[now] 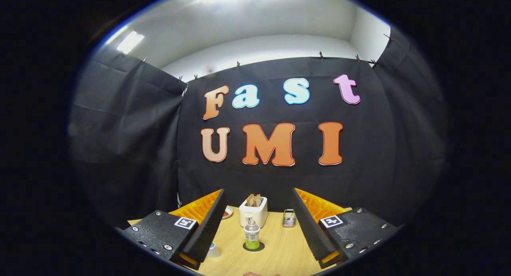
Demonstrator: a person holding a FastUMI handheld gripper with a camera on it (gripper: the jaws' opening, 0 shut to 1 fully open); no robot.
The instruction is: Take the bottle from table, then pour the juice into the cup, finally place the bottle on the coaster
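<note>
Tongs: my gripper [255, 236] stands wide open, nothing between the fingers, held above the near part of the table [279, 252].
Bottle: the bottle [252, 235] stands upright just ahead of my fingers and midway between them, on a dark round coaster [259, 247]; I am not touching it.
Contents: a little green juice sits at the bottom, the rest looks clear, so I judge it light and easy to tip.
Handling: thin clear plastic, likely smooth and somewhat yielding; a hard squeeze may dent it, a weak one may let it slip during the pour.
Where to hold: I would take it across the middle of the body, below the white cap, both fingers square on the sides.
Cup: a pale cup [212, 250] peeks from under my left finger, close to the bottle.
Beyond: a white toaster [253, 214] with bread stands behind the bottle, a small metal rack [289, 218] to its right, a small dish [227, 213] to its left.
Room: bare wood lies around the bottle, enough for a straight approach; the toaster limits any overshoot.
Edges: the near table edge lies under my fingers, so lifting toward me is free.
</note>
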